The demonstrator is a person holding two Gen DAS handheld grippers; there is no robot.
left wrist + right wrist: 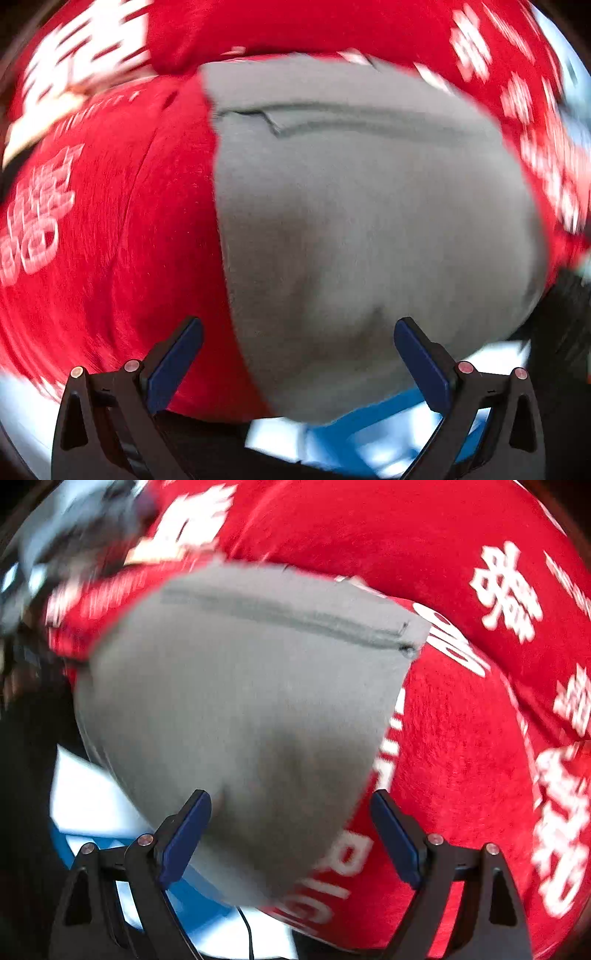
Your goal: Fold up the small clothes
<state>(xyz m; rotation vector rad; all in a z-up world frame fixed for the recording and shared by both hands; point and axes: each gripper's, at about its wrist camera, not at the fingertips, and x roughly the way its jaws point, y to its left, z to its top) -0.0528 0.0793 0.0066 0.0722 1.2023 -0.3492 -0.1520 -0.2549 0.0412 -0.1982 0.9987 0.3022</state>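
Observation:
A grey garment (pixel 369 221) with a stitched seam near its far edge lies flat on a red cloth (pixel 122 229) printed with white characters. It also fills the middle of the right wrist view (pixel 251 701). My left gripper (pixel 298 354) is open, its blue pads spread over the garment's near edge, holding nothing. My right gripper (pixel 291 830) is open too, its pads either side of the garment's near corner, holding nothing. Both views are blurred.
The red cloth (pixel 461 757) covers the surface all around the garment. Blue and white items (pixel 369 435) lie past the near edge, also in the right wrist view (pixel 96 812). A thin black cable (pixel 247 930) runs there. Dark objects (pixel 37 572) sit at the far left.

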